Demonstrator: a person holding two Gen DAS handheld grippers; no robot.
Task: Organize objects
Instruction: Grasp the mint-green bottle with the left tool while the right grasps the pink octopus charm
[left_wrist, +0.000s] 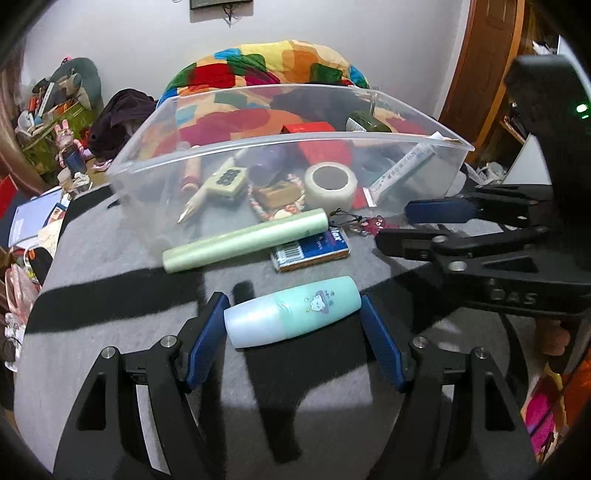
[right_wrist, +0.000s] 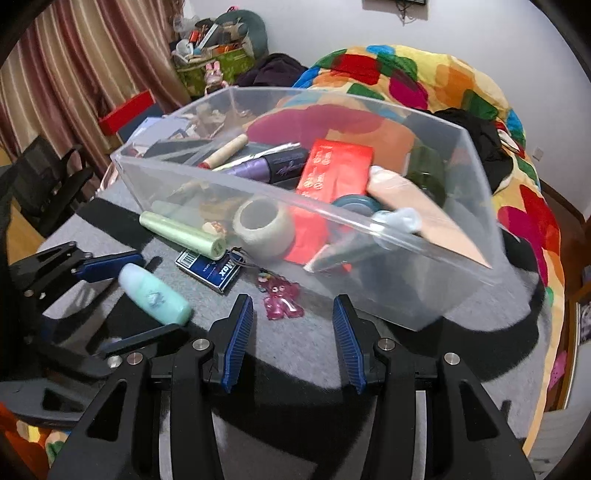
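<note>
A mint-green bottle (left_wrist: 291, 312) with a pale blue cap lies on its side on the grey mat (left_wrist: 110, 325). My left gripper (left_wrist: 293, 301) spans it lengthwise, one blue pad against the cap and the other against its base. From the right wrist view the same bottle (right_wrist: 155, 295) sits between those fingers. My right gripper (right_wrist: 293, 299) stands open with nothing held. A pink keychain charm (right_wrist: 280, 301) lies flat on the mat just ahead of its tips. The right gripper (left_wrist: 395, 229) also shows beside the charm (left_wrist: 373, 225).
A clear plastic bin (left_wrist: 295, 138) (right_wrist: 221, 187) holds a tape roll (left_wrist: 330, 182), red boxes, a purple tube and other small items. A pale green tube (left_wrist: 247, 236) and a blue card box (left_wrist: 314, 251) lie before it. A colourful quilt (left_wrist: 277, 59) lies behind.
</note>
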